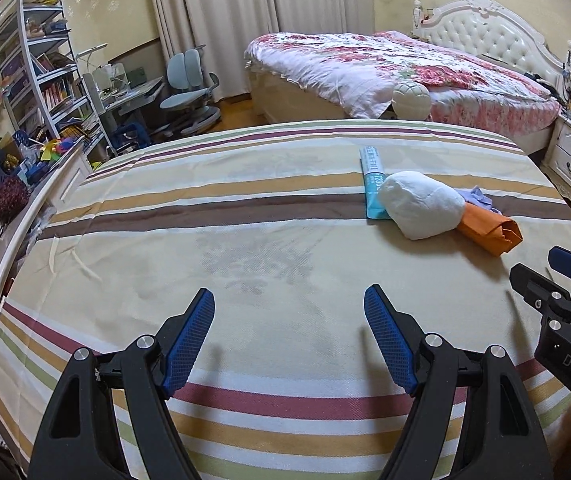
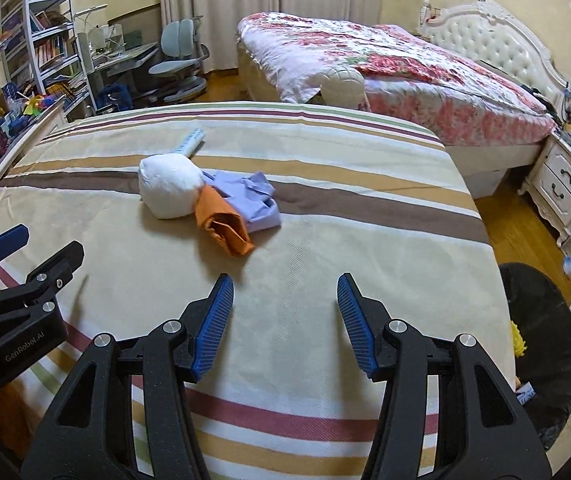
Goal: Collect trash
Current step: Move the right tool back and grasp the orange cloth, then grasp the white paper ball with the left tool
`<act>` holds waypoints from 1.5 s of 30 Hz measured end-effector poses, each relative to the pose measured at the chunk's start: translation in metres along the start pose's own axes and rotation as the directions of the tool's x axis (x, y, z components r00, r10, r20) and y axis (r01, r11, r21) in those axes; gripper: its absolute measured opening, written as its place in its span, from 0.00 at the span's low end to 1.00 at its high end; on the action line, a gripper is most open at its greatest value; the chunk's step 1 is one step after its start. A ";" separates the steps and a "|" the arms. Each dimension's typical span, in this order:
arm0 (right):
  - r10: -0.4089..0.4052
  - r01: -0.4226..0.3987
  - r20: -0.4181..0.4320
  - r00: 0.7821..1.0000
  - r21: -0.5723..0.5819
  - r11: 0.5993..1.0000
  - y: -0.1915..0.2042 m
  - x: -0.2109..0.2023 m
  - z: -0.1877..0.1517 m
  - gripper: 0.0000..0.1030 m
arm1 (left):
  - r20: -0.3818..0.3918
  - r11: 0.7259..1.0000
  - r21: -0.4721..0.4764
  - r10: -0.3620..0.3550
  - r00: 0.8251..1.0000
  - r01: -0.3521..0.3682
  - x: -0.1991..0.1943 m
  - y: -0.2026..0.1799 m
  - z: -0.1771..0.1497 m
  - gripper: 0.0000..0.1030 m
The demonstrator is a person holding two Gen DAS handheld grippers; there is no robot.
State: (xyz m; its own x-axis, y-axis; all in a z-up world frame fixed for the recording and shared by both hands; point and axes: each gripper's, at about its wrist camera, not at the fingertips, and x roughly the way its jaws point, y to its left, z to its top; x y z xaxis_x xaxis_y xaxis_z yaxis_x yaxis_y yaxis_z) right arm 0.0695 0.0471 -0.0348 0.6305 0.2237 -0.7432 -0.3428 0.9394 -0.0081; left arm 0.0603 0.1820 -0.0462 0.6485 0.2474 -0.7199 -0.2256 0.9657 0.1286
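Note:
On the striped cloth (image 1: 245, 264) lies a small heap of trash: a white crumpled wad (image 1: 421, 204) (image 2: 169, 190), an orange folded paper (image 1: 489, 228) (image 2: 225, 228), a lilac paper (image 2: 257, 200) (image 1: 479, 196) and a teal tube-shaped box (image 1: 373, 180) (image 2: 191, 140). My left gripper (image 1: 289, 336) is open and empty, near the front, left of the heap. My right gripper (image 2: 285, 320) is open and empty, in front of the heap. A black-lined bin (image 2: 541, 320) with some trash stands at the table's right edge.
A bed with a floral quilt (image 1: 385, 64) stands behind the table. A white nightstand (image 2: 561, 188) is at the right. A bookshelf (image 1: 37, 60), a desk and a blue chair (image 1: 189, 84) are at the back left. A white rail (image 1: 1, 264) runs along the left.

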 end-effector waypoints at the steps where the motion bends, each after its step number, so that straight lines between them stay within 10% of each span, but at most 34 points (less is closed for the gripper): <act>1: 0.003 -0.003 0.002 1.000 -0.006 1.000 0.004 0.001 0.002 0.51 | 0.002 1.000 -0.001 0.004 1.000 -0.004 0.001 0.002 0.001 0.73; 16: 0.025 -0.026 -0.016 1.000 -0.055 0.998 0.033 0.015 0.014 0.15 | 0.000 0.999 -0.034 -0.001 1.000 0.001 0.007 0.014 0.000 0.73; 45: -0.063 0.065 -0.026 0.998 0.093 0.994 -0.048 0.015 0.010 0.13 | 0.014 0.996 0.029 -0.083 0.996 0.083 0.007 -0.032 0.014 0.73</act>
State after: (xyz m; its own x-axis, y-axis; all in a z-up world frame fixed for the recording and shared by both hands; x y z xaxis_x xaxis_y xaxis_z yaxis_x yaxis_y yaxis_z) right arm 0.1020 0.0077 -0.0390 0.6324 0.1570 -0.7586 -0.2349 0.9720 0.0054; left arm 0.0827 0.1542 -0.0458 0.6749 0.1672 -0.7187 -0.1502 0.9847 0.0880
